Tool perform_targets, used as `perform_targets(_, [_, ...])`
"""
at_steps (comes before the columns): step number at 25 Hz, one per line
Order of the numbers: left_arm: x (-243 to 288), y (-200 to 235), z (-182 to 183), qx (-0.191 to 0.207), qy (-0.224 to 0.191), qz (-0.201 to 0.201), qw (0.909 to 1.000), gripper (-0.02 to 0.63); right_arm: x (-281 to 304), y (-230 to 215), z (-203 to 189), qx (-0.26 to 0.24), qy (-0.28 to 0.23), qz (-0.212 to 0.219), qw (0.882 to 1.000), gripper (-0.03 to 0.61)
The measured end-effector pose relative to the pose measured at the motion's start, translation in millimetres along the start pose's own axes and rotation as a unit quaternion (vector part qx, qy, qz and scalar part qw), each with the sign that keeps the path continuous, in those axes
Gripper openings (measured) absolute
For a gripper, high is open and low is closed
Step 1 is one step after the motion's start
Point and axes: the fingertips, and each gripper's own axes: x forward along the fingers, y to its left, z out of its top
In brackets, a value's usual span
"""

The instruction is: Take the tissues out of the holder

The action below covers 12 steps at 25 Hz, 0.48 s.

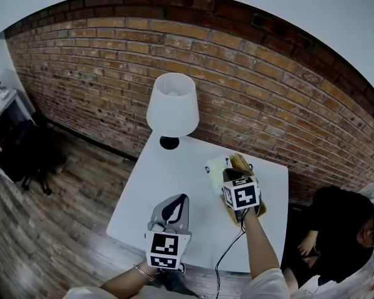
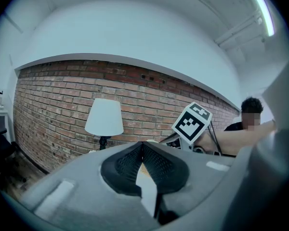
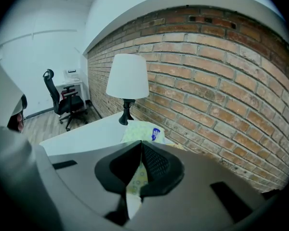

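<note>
A pale yellow-green tissue pack [image 1: 215,166] with a blue label sticks out over the white table [image 1: 165,176], just left of the woven holder [image 1: 243,163]. My right gripper [image 1: 227,172] is shut on the near edge of the pack. In the right gripper view the pack [image 3: 140,130] extends past the closed tips of the right gripper [image 3: 141,142] and shows through the gap below them. My left gripper [image 1: 185,197] hovers over the table's near side, left of the holder. Its tips [image 2: 143,144] meet with nothing between them.
A white-shaded lamp [image 1: 172,108] stands at the table's far edge against the brick wall [image 1: 268,86]. A person in black [image 1: 336,223] sits to the right of the table. An office chair [image 1: 25,157] stands on the wood floor at the left.
</note>
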Motion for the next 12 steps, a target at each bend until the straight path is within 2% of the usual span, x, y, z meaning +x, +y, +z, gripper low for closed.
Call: perform_targets(12, [-37,7,-14,0.001,0.008,-0.006,0.9999,0.006,-16,57,-21,0.002,0.005,0.016,1.0,0.012])
